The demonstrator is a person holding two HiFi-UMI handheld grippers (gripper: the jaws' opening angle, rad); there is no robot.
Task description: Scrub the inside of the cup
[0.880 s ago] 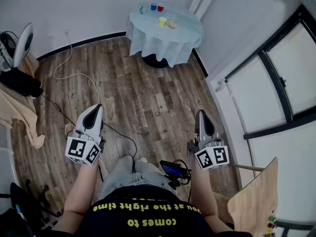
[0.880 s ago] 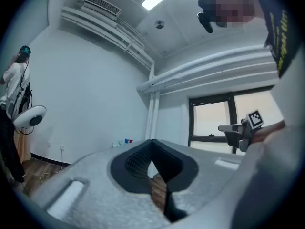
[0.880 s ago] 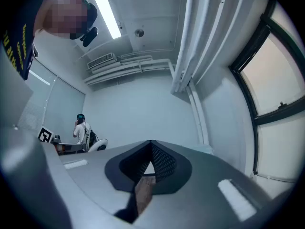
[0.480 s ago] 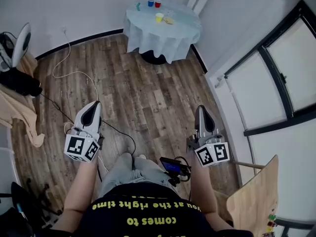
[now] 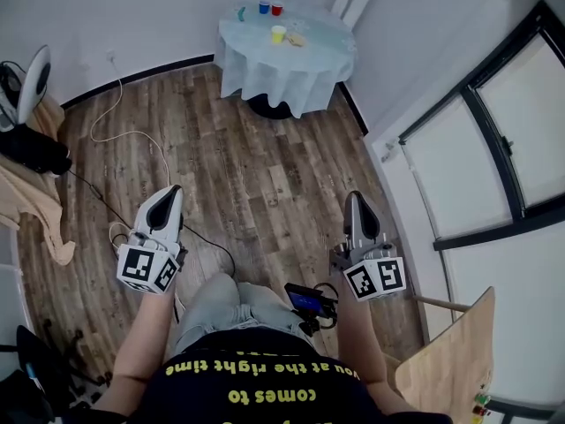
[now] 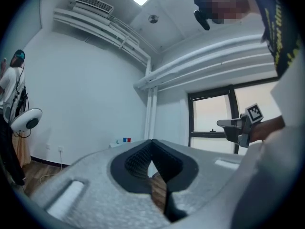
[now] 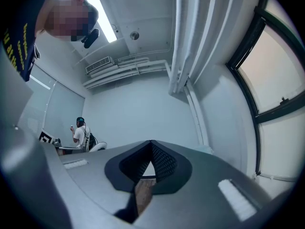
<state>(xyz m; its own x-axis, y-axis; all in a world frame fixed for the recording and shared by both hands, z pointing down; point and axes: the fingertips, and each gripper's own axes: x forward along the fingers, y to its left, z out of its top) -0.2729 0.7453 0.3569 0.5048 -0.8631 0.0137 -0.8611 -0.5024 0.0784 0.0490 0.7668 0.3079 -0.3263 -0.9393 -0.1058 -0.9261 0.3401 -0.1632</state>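
Note:
Far across the room stands a round table [image 5: 287, 60] under a pale cloth, with a blue cup [image 5: 264, 7], a red cup [image 5: 277, 10] and a yellow cup [image 5: 278, 34] on it. Both grippers hang over the wooden floor, well short of the table. My left gripper [image 5: 168, 191] is shut and empty, its tips meeting in the left gripper view [image 6: 151, 141]. My right gripper [image 5: 356, 196] is also shut with nothing in it [image 7: 151, 142]. The blue and red cups [image 6: 127, 140] show tiny in the left gripper view.
A white fan [image 5: 35, 78] and draped cloth [image 5: 35, 210] stand at the left, with a cable [image 5: 132, 135] trailing over the floor. Windows [image 5: 494, 140] line the right wall. A wooden board [image 5: 446, 360] sits low right. Another person [image 7: 80, 133] stands far off.
The table and cups have drifted a little up and left in the head view. Both grippers stay shut and hold about the same place.

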